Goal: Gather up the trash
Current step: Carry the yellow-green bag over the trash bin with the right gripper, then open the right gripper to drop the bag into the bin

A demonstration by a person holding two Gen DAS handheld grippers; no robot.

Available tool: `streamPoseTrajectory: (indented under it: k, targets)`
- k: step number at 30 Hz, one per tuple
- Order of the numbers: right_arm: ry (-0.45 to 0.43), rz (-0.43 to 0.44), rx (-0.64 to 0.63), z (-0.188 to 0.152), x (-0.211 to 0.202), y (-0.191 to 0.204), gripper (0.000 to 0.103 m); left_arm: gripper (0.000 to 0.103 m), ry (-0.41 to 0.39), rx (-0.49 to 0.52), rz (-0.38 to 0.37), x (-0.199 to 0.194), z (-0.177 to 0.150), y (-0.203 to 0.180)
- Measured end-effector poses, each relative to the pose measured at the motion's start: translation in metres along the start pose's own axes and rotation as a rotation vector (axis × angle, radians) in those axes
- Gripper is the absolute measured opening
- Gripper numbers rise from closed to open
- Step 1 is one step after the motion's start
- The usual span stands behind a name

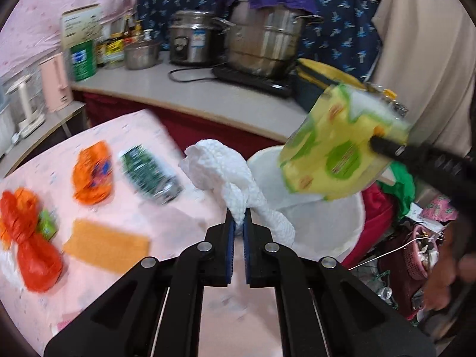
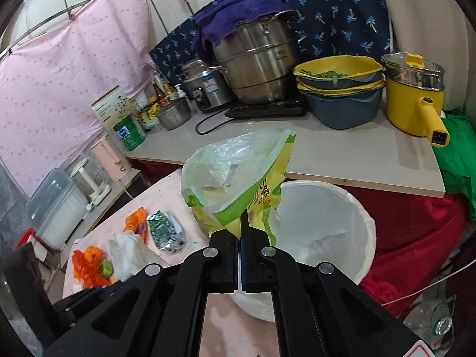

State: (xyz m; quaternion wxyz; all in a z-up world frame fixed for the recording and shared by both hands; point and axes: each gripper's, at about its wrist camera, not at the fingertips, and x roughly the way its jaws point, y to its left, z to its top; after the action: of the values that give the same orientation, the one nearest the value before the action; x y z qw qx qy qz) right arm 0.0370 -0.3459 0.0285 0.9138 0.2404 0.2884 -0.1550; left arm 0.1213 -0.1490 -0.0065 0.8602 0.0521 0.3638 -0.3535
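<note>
Left claw point(image 1: 239, 223): closed tight on a white crumpled paper towel point(image 1: 226, 172), which sticks up from its tips.
Right claw point(image 2: 239, 232): closed tight on a yellow-green plastic bag point(image 2: 238, 178).
White bin point(image 2: 327, 223): at 3 o'clock from the bag in the right view, just beside it, lined in white.
Counter point(image 1: 166, 208): pink cloth on top.
Still lying there: orange wrapper point(image 1: 93, 172), green foil pack point(image 1: 150, 174), red-orange bag point(image 1: 29, 232), orange sponge cloth point(image 1: 105, 245), all at 9 o'clock from the left claw.
</note>
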Motion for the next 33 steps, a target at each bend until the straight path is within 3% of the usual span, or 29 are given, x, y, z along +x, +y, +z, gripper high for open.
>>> streamPoseTrajectory:
  k: [3, 4, 5, 6, 7, 10, 18, 25, 29, 33]
  targets:
    - [0.041, -0.029, 0.012, 0.002, 0.02, -0.019, 0.002, 0.008, -0.011, 0.028, -0.04, 0.017, 0.016, -0.022]
    - [0.042, -0.045, 0.028, 0.003, 0.023, -0.025, 0.007, 0.008, -0.012, 0.024, -0.052, 0.024, 0.021, -0.028]
    - [0.041, -0.055, 0.045, 0.003, 0.023, -0.03, 0.009, 0.021, -0.01, 0.012, -0.049, 0.03, 0.025, -0.032]
    - [0.034, -0.057, 0.058, 0.004, 0.021, -0.033, 0.01, 0.044, 0.0, -0.002, -0.05, 0.034, 0.029, -0.035]
    - [0.023, -0.055, 0.068, 0.004, 0.018, -0.037, 0.013, 0.052, 0.0, -0.02, -0.053, 0.037, 0.032, -0.036]
    - [-0.008, -0.064, 0.07, 0.006, 0.009, -0.039, 0.031, 0.054, -0.021, -0.041, -0.056, 0.036, 0.037, -0.036]
    - [-0.035, -0.016, 0.067, 0.005, -0.009, -0.021, 0.038, 0.054, -0.054, -0.022, 0.004, 0.009, 0.028, -0.019]
    - [-0.019, 0.049, 0.003, -0.009, -0.016, 0.03, 0.048, 0.055, -0.061, -0.055, 0.115, -0.034, -0.001, 0.026]
    - [0.023, 0.094, -0.042, -0.025, -0.011, 0.066, 0.049, 0.068, -0.051, -0.116, 0.186, -0.057, -0.023, 0.061]
    - [0.074, 0.13, -0.088, -0.045, -0.002, 0.099, 0.049, 0.073, -0.034, -0.174, 0.255, -0.081, -0.049, 0.097]
